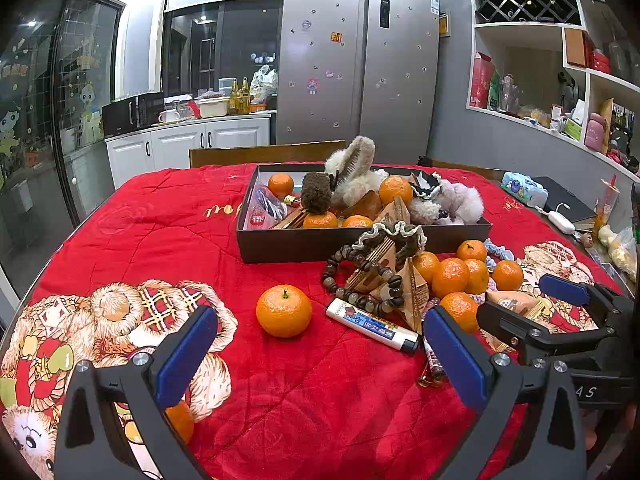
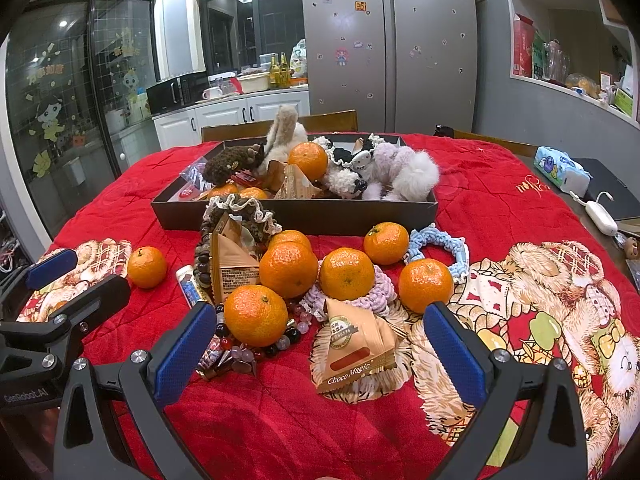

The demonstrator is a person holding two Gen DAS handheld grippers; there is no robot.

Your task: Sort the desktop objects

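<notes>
On the red quilted tablecloth point(image 2: 500, 200): loose items lie clustered in front of a dark shallow cardboard tray point(image 2: 352, 214) that is already part-filled.
Nearest task items: a tan triangular ChocoMagic snack packet point(image 2: 354, 350) lies between the right gripper's fingers; a round orange tangerine point(image 2: 256, 315) sits just left of it, touching a string of mixed dark and clear beads point(image 2: 256, 350).
Right gripper point(image 2: 320, 354): blue-padded fingers spread wide, holding nothing, poised low over the packet.
Left gripper point(image 1: 320, 354): equally wide open and empty, hovering near a lone tangerine point(image 1: 284, 311) and a white plastic lighter point(image 1: 372, 324).
Step in hand: choosing and approaching the next piece; sorting looks roughly half done, judging by the full tray.
Next move calls for: lowering the right fingers either side of the packet and closing gently, as the wrapper is soft and may slide on the cloth.
Count, loose tangerines: seven in the right wrist view, six grouped and one apart at the left.
Count, tangerines in tray: at least four visible in the left view.
Count, loose packets: two, the second propped against a brown wooden bead bracelet point(image 1: 360, 276).
Count, loose yarn scrunchies: a pale blue one point(image 2: 440, 244), a lilac one point(image 2: 376, 292), and a brown frilled one point(image 2: 240, 212).
Tray contents further: fluffy plush hair clips point(image 2: 400, 172), number unclear.
</notes>
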